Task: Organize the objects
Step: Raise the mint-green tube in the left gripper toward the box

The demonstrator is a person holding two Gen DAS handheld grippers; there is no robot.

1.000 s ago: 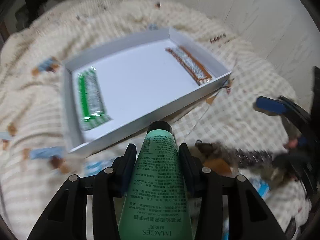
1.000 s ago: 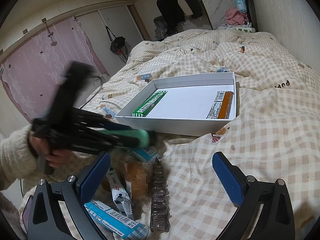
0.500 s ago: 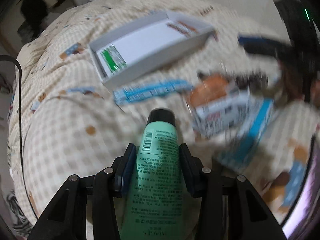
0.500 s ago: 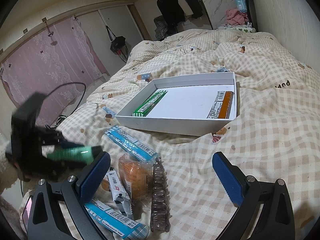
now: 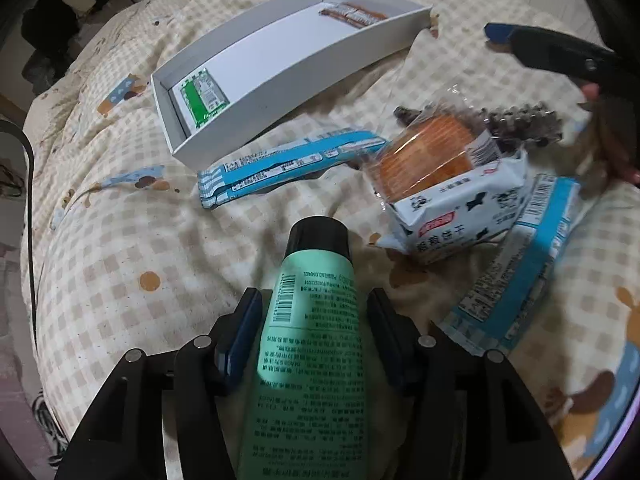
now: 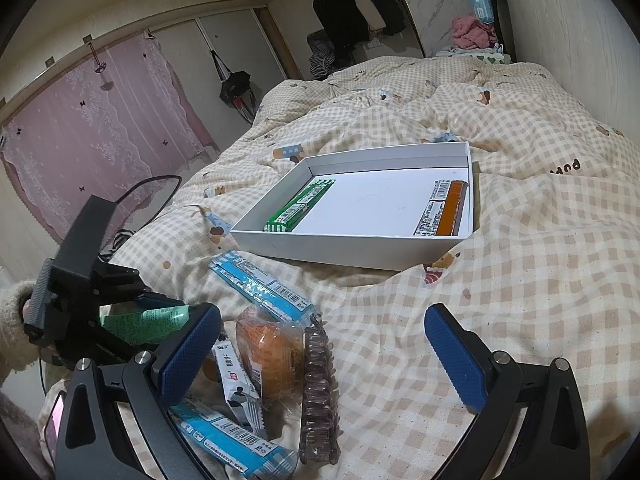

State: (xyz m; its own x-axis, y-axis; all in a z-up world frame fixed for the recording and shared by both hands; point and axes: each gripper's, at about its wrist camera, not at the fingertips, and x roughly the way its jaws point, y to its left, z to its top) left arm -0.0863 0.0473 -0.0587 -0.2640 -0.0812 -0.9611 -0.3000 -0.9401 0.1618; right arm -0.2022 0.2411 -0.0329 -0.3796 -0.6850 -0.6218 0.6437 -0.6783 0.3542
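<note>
A green tube (image 5: 312,360) with a black cap lies between the fingers of my left gripper (image 5: 315,296), cap towards the checked quilt. The jaws are opening, and a gap shows between each pad and the tube. From the right wrist, the left gripper (image 6: 92,280) sits low at the left with the tube (image 6: 148,320) in it. The white box (image 5: 304,80) lies farther off, holding a green pack (image 5: 202,98) and a brown bar (image 5: 352,14). My right gripper (image 6: 320,344) stands open above the quilt with nothing between its fingers.
A pile lies beside the tube: blue wrapped bars (image 5: 288,160), an orange cake in clear wrap (image 5: 428,156), a cow-print packet (image 5: 452,208), another blue pack (image 5: 516,268) and a grey hair clip (image 6: 318,392). A black cable (image 5: 30,200) runs along the bed's left edge.
My left gripper carried the tube away from the box and down to the quilt beside the pile, and its jaws have widened off the tube. The right gripper has not moved.
</note>
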